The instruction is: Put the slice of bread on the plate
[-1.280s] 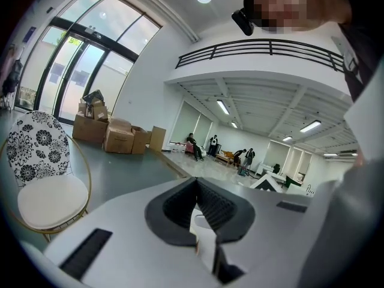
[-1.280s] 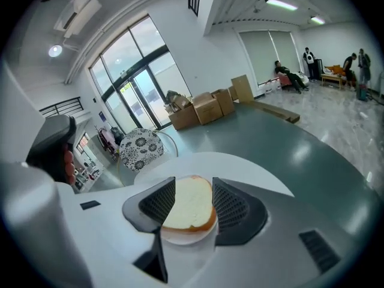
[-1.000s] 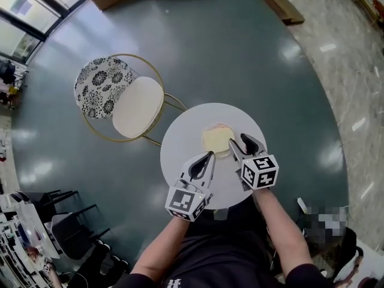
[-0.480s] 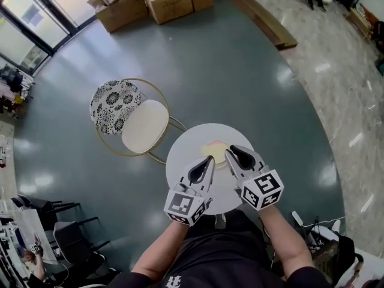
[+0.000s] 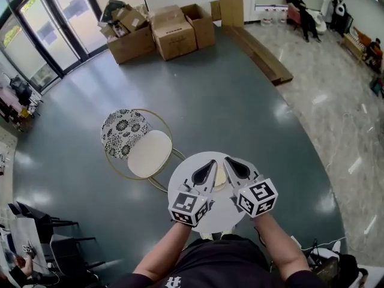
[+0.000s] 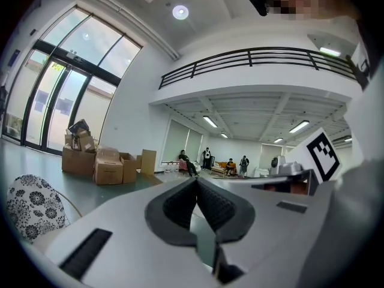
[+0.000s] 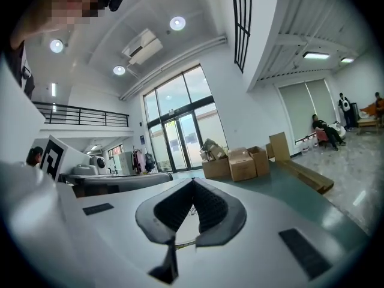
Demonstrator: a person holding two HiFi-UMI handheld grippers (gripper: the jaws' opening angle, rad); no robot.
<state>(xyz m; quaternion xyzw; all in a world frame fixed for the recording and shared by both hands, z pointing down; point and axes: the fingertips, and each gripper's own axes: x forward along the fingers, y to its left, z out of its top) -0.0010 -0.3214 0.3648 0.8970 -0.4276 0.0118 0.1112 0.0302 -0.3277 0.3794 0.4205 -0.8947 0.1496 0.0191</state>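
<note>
The left gripper [image 6: 195, 181] is holding its ribbed black pads together, gripping nothing. The bread [image 5: 220, 177], pale yellow, is lying on the round white table [image 5: 180, 182] and showing between the two grippers' tips. The right gripper [image 7: 193, 183] is pressing its jaws closed, also empty. Glass doors [image 5: 36, 38] are lining the left wall. A gold-framed chair [image 5: 150, 153] with a cream seat is standing just beside the table on the glossy grey-green floor [image 5: 240, 101]. Cardboard boxes [image 5: 174, 33] are sitting farther back.
</note>
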